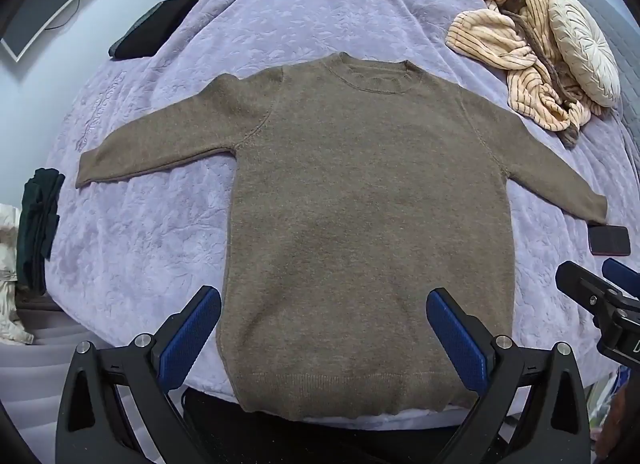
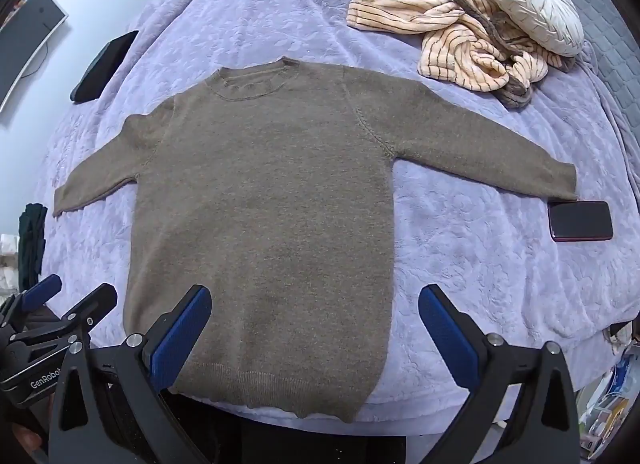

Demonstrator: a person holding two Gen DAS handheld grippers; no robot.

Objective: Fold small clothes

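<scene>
you see sweater (image 1: 360,204): matt brown knit, fuzzy, ribbed at hem and collar. bedspread (image 1: 300,12): plush lilac cloth, embossed leaf pattern. your left gripper (image 1: 324,328): matt black plastic, ribbed blue pads, shiny metal bolts. phone (image 2: 580,220): glossy. striped blanket (image 2: 440,24): fleecy.

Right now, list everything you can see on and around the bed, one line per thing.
sweater: one, brown, spread flat mid-bed, sleeves out
blanket: one, lilac, covering the bed
striped garment: one, peach with dark stripes, crumpled at far right
round cushion: one, cream, beside the striped garment
phone: one, dark, at the sweater's right cuff
folded dark item: one, black, far left on bed
dark green clothes: one pile, left edge
left gripper: open, above the hem
right gripper: open, above the hem
</scene>
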